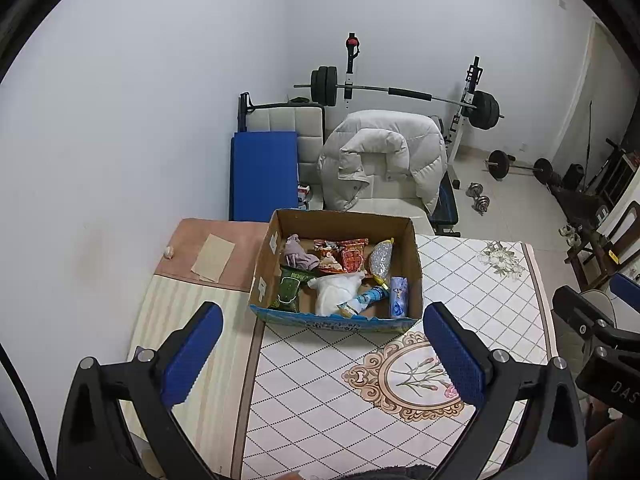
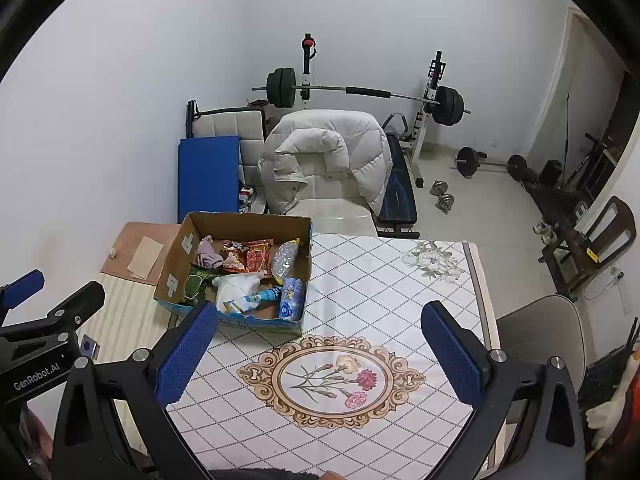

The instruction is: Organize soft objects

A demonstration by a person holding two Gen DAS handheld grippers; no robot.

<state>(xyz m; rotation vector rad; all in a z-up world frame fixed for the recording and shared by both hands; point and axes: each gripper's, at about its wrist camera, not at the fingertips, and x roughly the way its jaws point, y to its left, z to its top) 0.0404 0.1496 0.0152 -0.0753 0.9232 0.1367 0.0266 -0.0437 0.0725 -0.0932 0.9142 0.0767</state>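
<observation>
Both hand-held grippers, left and right, hover with ribbed blue pads spread apart, empty | glossy diamond-patterned surface | beyond, open cardboard box holds crinkly snack packets, white pouch, mauve cloth

Left claw: black angular frame, two fingers w/ blue textured pads, silver screws at finger bases. Right claw: same build, black arms, blue knurled pads, silver bolts. White "GenRobot.AI" lettering on left claw's body, seen from right cam. Partial "DAS" text on right claw's housing.
</observation>
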